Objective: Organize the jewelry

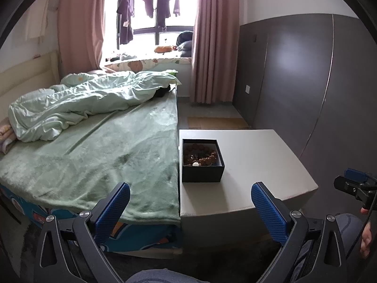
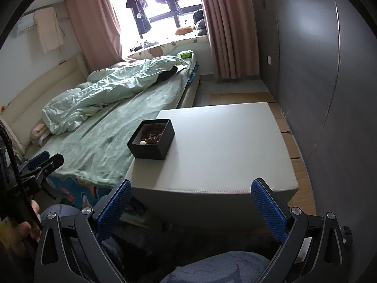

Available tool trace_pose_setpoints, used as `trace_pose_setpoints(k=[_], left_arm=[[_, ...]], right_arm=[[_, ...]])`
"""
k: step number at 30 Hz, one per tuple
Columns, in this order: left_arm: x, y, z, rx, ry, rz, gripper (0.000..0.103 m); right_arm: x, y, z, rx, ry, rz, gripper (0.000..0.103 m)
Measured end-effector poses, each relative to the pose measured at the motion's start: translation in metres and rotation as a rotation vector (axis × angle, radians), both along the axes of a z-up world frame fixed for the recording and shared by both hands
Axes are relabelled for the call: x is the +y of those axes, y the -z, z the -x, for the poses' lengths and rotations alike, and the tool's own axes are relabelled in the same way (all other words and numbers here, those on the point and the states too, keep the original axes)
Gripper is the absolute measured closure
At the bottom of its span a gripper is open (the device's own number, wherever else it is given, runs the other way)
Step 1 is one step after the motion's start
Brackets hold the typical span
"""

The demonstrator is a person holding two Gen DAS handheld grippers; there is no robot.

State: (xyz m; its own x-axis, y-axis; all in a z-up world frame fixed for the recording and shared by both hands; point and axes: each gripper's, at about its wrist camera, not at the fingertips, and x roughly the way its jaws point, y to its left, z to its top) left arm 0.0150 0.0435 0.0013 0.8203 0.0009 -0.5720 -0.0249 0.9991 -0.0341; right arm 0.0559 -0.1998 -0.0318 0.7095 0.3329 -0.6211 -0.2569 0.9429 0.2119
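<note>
Brown beaded jewelry (image 1: 200,155) is lying coiled inside a lidless square black box (image 1: 202,173) on a pale grey table (image 1: 259,160), ahead of both tongs. Left gripper (image 1: 190,208) and right gripper (image 2: 191,204) are hovering wide apart, holding nothing. Such a scene is fitting either beads just stowed or beads awaiting sorting.

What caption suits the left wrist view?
Open left tool faces a black box of brown bead jewelry on a white table beside the bed.

white table (image 2: 212,146) | black box (image 2: 153,149) on it (near bed-side edge)
</note>
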Motion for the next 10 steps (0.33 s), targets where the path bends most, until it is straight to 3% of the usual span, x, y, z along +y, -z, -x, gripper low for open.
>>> trace_pose_setpoints(k=[10], left_arm=[[0.0027,0.0024,-0.0021,0.005,0.0,0.003,0.0]], right_arm=[[0.0021,-0.0004,0.0007,0.002,0.001,0.007,0.001]])
